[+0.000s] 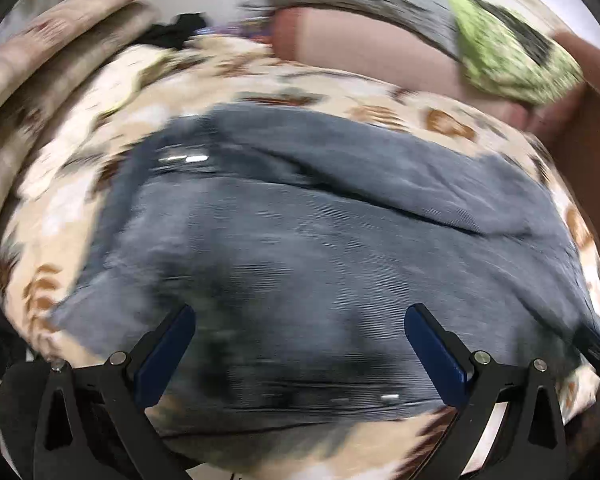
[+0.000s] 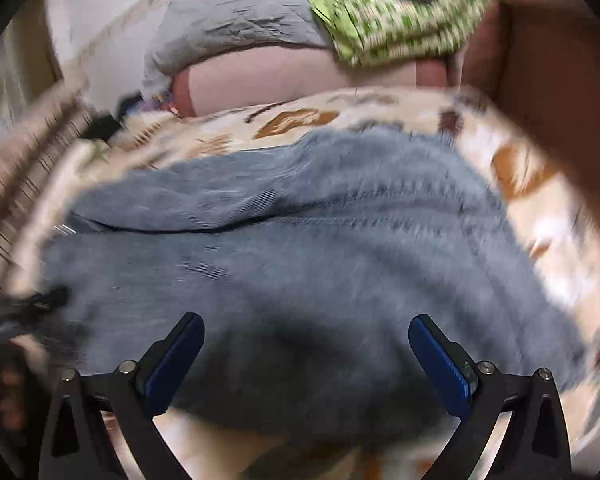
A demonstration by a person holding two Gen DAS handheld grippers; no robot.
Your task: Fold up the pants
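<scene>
Grey-blue pants lie folded on a cream bedspread with brown leaf print. A fold line runs across their upper part in both views. My left gripper is open and empty, just above the near part of the pants. The right wrist view shows the same pants. My right gripper is open and empty above their near edge. Both views are motion-blurred. A dark blur at the right edge of the left view looks like the other gripper.
A pink pillow, a grey cloth and a green patterned cloth lie at the far side of the bed. A brown headboard or wall stands on the right. A beige striped fabric lies at the left.
</scene>
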